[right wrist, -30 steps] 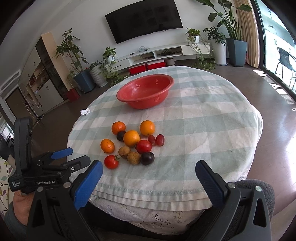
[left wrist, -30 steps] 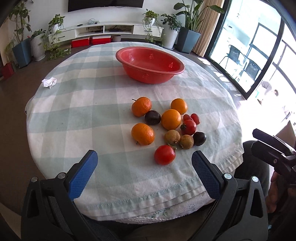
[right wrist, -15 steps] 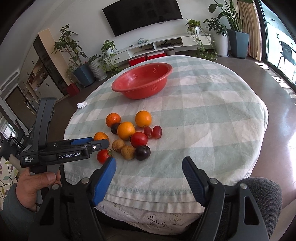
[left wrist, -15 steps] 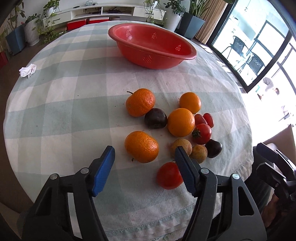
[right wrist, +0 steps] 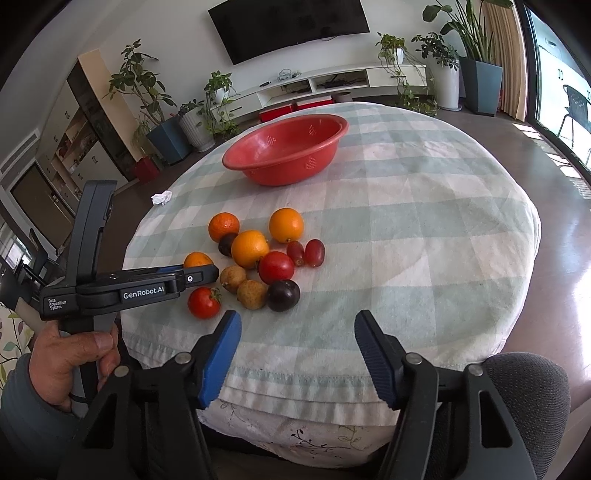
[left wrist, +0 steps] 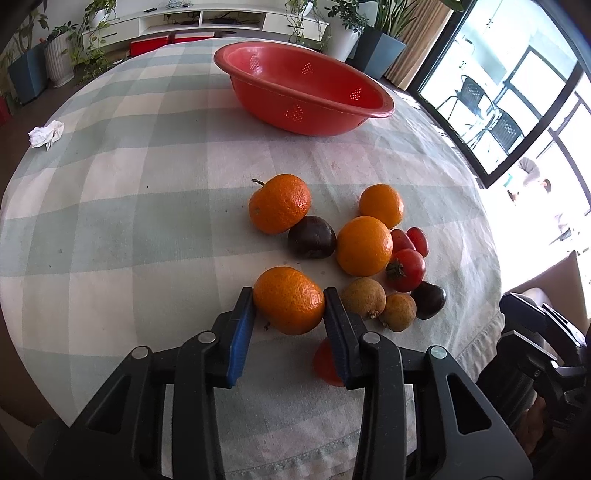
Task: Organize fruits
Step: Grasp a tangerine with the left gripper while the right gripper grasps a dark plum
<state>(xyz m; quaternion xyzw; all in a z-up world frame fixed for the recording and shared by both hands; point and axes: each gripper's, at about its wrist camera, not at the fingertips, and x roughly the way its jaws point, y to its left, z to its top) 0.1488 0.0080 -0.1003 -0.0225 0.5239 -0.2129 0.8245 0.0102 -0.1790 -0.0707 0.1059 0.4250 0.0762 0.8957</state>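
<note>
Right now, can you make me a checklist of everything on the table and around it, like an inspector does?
Surface: round table with a checked cloth, flat.
Job's things: red bowl with nothing seen in it; oranges, tomatoes, dark plums and small brown fruits grouped on the cloth; near orange at the front.
Clutter: crumpled white tissue near the cloth's edge.
Grippers: left gripper closing, pads against the near orange's sides; right gripper closing, nothing between its jaws.
Cables: some on the far TV shelf.
Surroundings: wall TV, potted plants, glass doors.
</note>
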